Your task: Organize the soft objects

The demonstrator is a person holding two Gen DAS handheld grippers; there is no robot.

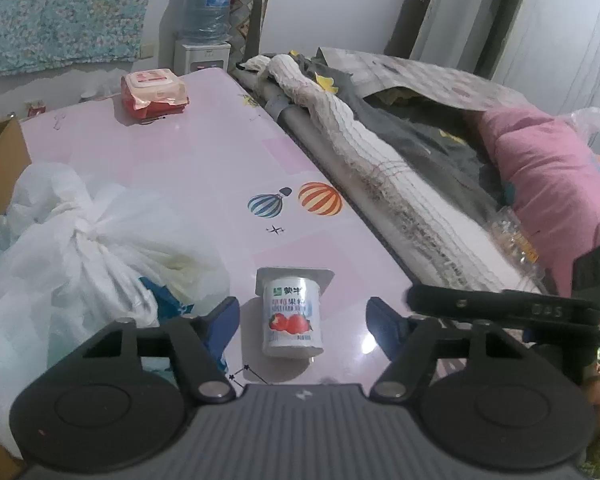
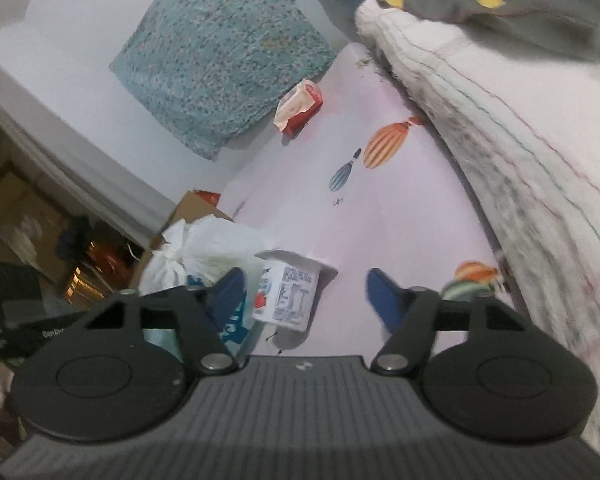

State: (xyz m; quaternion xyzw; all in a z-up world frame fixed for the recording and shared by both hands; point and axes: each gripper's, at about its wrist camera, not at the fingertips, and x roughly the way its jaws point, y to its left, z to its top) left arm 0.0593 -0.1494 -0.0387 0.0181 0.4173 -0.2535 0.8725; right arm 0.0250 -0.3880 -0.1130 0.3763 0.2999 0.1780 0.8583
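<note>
Left tongs spread wide, yogurt cup between

White walls; water dispenser in the corner behind a pink balloon-printed bench; cardboard box at left.

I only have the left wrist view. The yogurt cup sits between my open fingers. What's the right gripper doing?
Observer: The right gripper is open, empty, also facing the yogurt cup.
Operator: What does it see of the cup that I can't?
Observer: A panel of small print; your view shows the strawberry side.
Operator: Anything left of the tied plastic bag?
Observer: Beyond the table edge, cardboard boxes on a lower level.
</note>
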